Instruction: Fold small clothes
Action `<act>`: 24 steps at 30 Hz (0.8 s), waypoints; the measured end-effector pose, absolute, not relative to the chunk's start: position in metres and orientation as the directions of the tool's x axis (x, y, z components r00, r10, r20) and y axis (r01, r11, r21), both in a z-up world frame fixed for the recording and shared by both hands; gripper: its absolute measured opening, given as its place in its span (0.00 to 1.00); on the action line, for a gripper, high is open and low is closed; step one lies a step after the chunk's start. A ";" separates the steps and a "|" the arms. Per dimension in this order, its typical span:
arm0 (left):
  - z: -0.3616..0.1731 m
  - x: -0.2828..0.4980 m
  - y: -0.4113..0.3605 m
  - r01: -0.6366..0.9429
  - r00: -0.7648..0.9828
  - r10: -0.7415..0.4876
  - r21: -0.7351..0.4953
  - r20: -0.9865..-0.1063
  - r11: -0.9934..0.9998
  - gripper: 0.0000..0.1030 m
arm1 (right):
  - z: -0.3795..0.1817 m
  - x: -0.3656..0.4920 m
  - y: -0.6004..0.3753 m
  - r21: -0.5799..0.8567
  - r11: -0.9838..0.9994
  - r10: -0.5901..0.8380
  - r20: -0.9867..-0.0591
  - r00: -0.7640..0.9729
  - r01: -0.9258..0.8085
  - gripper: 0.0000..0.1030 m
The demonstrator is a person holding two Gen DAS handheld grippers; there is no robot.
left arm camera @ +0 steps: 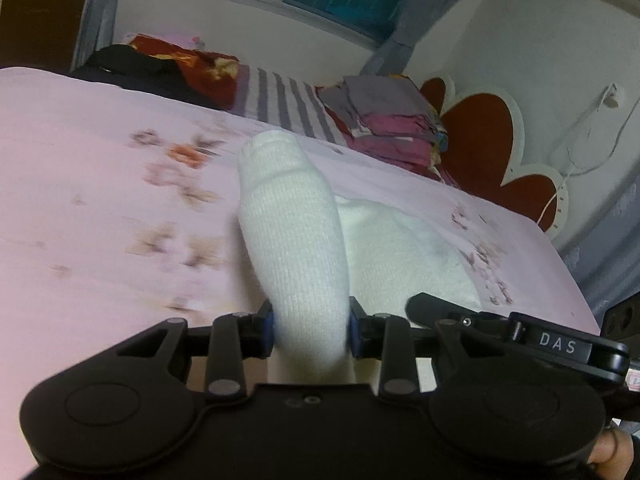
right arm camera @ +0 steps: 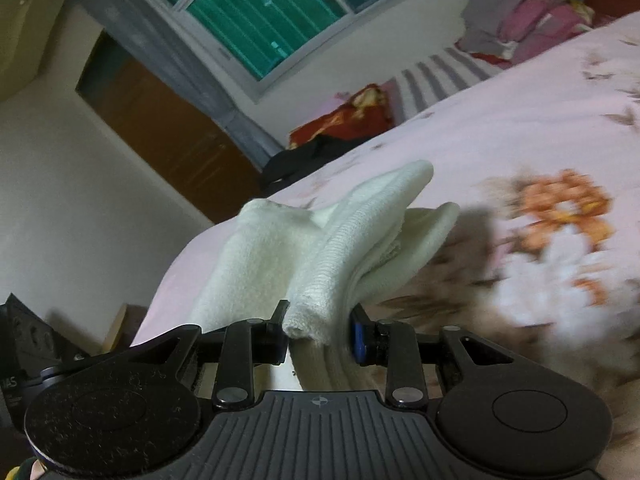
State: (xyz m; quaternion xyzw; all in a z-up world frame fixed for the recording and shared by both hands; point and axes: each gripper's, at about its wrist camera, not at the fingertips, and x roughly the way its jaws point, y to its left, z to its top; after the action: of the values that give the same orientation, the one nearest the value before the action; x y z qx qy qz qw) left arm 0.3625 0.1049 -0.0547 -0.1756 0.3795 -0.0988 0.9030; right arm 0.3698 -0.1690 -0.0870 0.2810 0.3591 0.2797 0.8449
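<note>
A white sock [left arm camera: 294, 240] is held between both grippers above a pink floral bedsheet [left arm camera: 100, 168]. My left gripper [left arm camera: 311, 334] is shut on one end of the sock; the sock sticks up and forward from its jaws. More white sock fabric [left arm camera: 404, 248] lies just right of it on the bed. My right gripper [right arm camera: 320, 334] is shut on the bunched, ribbed end of the white sock [right arm camera: 352, 236], with folds of it spreading ahead over the bedsheet [right arm camera: 500, 120]. Part of the right gripper's body shows at the right edge of the left wrist view [left arm camera: 560, 344].
A stack of folded grey and magenta clothes [left arm camera: 388, 120] sits at the head of the bed by a red and white headboard [left arm camera: 484, 140]. A striped pillow [left arm camera: 280, 100], red fabric [left arm camera: 188, 64] and black cloth [left arm camera: 132, 68] lie at the far side. Window [right arm camera: 260, 8] and wooden wardrobe [right arm camera: 168, 120] beyond.
</note>
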 end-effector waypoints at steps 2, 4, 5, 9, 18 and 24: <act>-0.054 0.359 0.138 0.044 0.695 -0.313 -0.397 -0.647 0.917 0.31 | -0.083 0.364 -0.137 0.674 0.687 0.673 -0.451 0.587 -0.270 0.29; -0.054 0.358 0.168 0.041 0.695 -0.314 -0.401 -0.646 0.915 0.31 | -0.082 0.360 -0.105 0.670 0.691 0.670 -0.454 0.588 -0.270 0.29; -0.054 0.358 0.184 0.039 0.694 -0.315 -0.404 -0.647 0.914 0.31 | -0.082 0.360 -0.088 0.669 0.693 0.668 -0.457 0.587 -0.268 0.29; -0.058 0.360 0.237 0.034 0.690 -0.313 -0.402 -0.653 0.915 0.31 | -0.086 0.359 -0.027 0.665 0.698 0.665 -0.463 0.585 -0.267 0.29; -0.081 0.375 0.302 0.017 0.691 -0.303 -0.404 -0.657 0.915 0.31 | -0.104 0.373 0.064 0.625 0.727 0.647 -0.485 0.589 -0.284 0.29; -0.116 0.382 0.319 -0.015 0.659 -0.291 -0.398 -0.693 0.917 0.35 | -0.132 0.386 0.081 0.599 0.760 0.612 -0.529 0.588 -0.252 0.29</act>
State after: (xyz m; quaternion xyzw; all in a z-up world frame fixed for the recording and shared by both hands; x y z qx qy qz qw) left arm 0.3820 0.3193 -0.1161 -0.1883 0.4054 -0.0775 0.8912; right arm 0.3856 0.0815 -0.1324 0.2383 0.3779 0.2516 0.8586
